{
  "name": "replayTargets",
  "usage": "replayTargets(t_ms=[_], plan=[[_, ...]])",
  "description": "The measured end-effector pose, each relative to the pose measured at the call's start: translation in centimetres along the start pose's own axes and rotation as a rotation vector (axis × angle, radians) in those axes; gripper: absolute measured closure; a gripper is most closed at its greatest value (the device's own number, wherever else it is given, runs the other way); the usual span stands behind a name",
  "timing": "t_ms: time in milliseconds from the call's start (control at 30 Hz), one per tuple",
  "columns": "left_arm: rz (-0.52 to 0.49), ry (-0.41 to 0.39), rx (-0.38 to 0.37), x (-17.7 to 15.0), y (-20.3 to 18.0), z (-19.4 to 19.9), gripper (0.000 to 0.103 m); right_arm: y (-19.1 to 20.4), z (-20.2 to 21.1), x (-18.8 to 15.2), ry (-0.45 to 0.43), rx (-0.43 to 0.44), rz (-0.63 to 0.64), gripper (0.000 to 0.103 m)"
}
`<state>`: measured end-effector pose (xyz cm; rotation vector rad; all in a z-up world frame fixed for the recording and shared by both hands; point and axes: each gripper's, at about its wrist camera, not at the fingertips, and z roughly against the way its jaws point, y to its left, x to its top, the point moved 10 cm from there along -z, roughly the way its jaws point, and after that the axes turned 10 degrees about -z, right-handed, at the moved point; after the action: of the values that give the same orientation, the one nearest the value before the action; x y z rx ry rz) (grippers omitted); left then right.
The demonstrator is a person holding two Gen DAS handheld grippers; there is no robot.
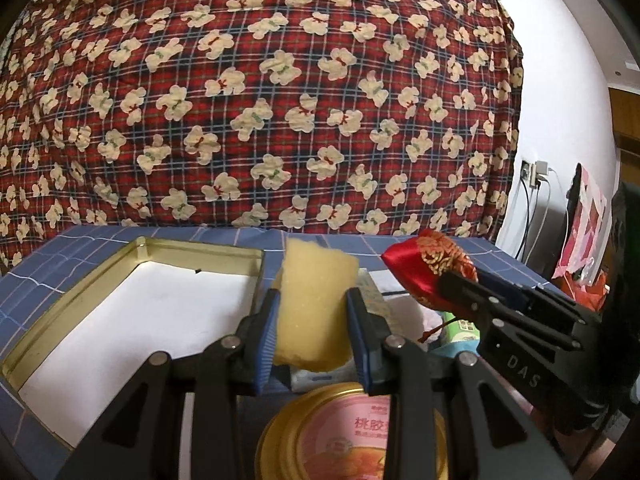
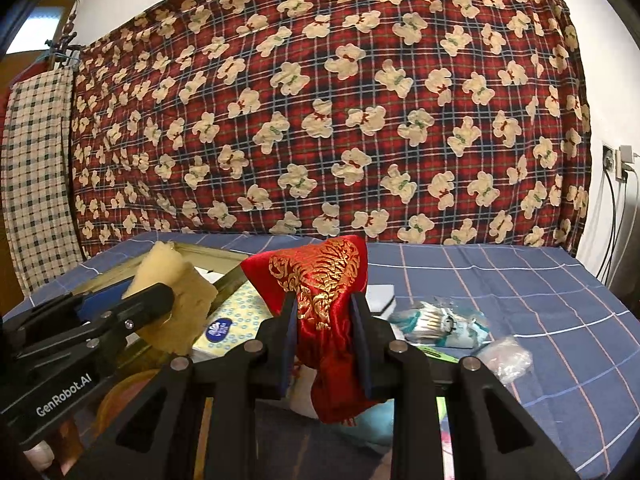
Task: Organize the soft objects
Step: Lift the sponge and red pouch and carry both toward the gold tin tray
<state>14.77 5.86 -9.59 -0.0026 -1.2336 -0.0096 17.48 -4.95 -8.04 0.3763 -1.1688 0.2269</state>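
My left gripper (image 1: 313, 300) is shut on a yellow sponge (image 1: 316, 300) and holds it in the air, just right of an open gold tin tray (image 1: 80, 280) with a white bottom. My right gripper (image 2: 324, 312) is shut on a red satin pouch (image 2: 320, 280) with gold embroidery, held above the table. The pouch (image 1: 424, 264) and the right gripper (image 1: 460, 280) show at the right in the left wrist view. The sponge (image 2: 176, 280) and the left gripper (image 2: 160, 296) show at the left in the right wrist view.
A blue checked cloth (image 2: 520, 280) covers the table. A round gold can lid (image 1: 344, 432), a tissue pack (image 2: 228, 320), a white block (image 2: 380, 296), a teal packet (image 2: 436, 320) and a clear bag (image 2: 508, 360) lie below. A red bear-print blanket (image 1: 260, 100) hangs behind.
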Motion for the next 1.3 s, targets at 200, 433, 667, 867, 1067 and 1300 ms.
replayTargets(t_ms=[200, 433, 667, 867, 1067, 1300], plan=[[0.017, 0.004, 0.004, -0.2, 0.8, 0.1, 0.071, 1.1, -0.2, -0.1, 0.001, 0.019, 0.016, 0.075], [0.023, 0.005, 0.016, -0.3, 1.6, 0.2, 0.071, 1.8, -0.3, -0.3, 0.004, 0.024, 0.026, 0.075], [0.03, 0.023, 0.017, -0.6, 3.0, 0.7, 0.071, 3.2, -0.4, -0.5, 0.036, 0.05, 0.06, 0.075], [0.047, 0.041, 0.0, 0.7, 4.9, 1.5, 0.071, 5.2, -0.3, 2.0, 0.06, 0.119, 0.057, 0.075], [0.058, 0.078, 0.017, 1.8, 8.3, 1.6, 0.071, 8.6, -1.9, 3.6, 0.142, 0.206, 0.052, 0.075], [0.063, 0.176, 0.057, 1.1, 12.4, -0.4, 0.072, 12.8, -5.0, 4.2, 0.226, 0.253, 0.088, 0.075]])
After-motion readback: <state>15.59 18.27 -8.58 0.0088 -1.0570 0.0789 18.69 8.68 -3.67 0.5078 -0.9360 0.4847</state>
